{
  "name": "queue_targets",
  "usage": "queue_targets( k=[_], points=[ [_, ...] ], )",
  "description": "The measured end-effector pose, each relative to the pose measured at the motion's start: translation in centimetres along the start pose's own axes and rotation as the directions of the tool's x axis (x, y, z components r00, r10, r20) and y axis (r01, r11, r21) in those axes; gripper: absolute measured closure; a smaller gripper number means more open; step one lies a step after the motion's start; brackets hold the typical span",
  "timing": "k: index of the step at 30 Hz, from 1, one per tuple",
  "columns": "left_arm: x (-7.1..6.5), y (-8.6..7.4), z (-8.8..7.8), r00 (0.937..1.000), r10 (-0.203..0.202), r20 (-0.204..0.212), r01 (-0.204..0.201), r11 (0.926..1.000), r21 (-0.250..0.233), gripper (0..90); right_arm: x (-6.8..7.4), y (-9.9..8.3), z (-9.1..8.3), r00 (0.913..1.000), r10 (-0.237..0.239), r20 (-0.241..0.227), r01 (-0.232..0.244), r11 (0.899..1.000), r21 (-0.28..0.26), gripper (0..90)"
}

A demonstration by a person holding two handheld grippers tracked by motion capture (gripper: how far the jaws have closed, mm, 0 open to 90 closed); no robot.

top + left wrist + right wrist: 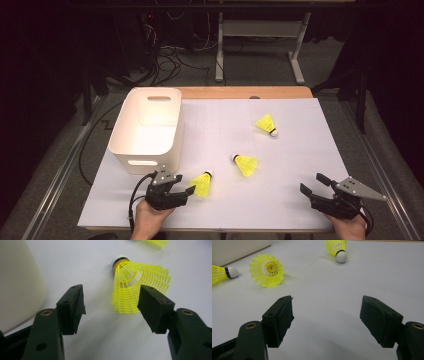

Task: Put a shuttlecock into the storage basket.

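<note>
Three yellow shuttlecocks lie on the white sheet (270, 205). The nearest shuttlecock (202, 184) (137, 282) (218, 273) rests on its side, white cork end pointing away from my left gripper (184, 184) (111, 305). That gripper is open at the front left, and the mesh skirt's edge lies between its jaw tips, close to the right-hand one, with no pad pressing on it. A second shuttlecock (246, 164) (267, 270) lies mid-table and a third shuttlecock (266, 124) (335, 246) farther back right. My right gripper (311, 182) (327, 307) is open over bare sheet at the front right.
A white plastic bin (142, 162) (17, 285) with handle slots stands at the left, just beyond my left gripper. A wooden table edge (240, 92) runs along the back. Cables and desk legs are on the floor behind.
</note>
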State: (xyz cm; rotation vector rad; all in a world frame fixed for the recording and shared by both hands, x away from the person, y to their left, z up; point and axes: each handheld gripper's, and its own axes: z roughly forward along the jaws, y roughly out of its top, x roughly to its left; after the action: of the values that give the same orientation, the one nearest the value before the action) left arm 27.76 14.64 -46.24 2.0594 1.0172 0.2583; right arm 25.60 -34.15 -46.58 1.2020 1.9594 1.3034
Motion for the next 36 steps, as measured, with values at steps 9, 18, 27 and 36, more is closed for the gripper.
queue_targets(
  k=[9,18,27,36],
  points=[
    [-0.3,0.5,0.9,0.9998,0.005,0.017,-0.006,0.9979,0.064,48.7,0.0,0.0,0.0,1.0000,-0.007,-0.005,0.006,1.000,-0.002,27.3],
    [-0.1,0.9,1.7,0.9992,-0.030,0.026,0.027,0.9951,0.096,63.8,0.0,0.0,0.1,0.9999,-0.010,-0.011,0.010,1.000,0.000,27.6],
    [0.1,1.1,2.0,0.9984,-0.051,0.025,0.048,0.9925,0.113,72.5,0.1,0.0,0.1,0.9998,-0.012,-0.014,0.012,1.000,0.001,27.7],
    [0.2,1.3,2.2,0.9981,-0.053,0.032,0.049,0.9912,0.123,85.1,0.1,0.0,0.1,0.9998,-0.015,-0.016,0.015,1.000,0.002,27.8]
  ],
)
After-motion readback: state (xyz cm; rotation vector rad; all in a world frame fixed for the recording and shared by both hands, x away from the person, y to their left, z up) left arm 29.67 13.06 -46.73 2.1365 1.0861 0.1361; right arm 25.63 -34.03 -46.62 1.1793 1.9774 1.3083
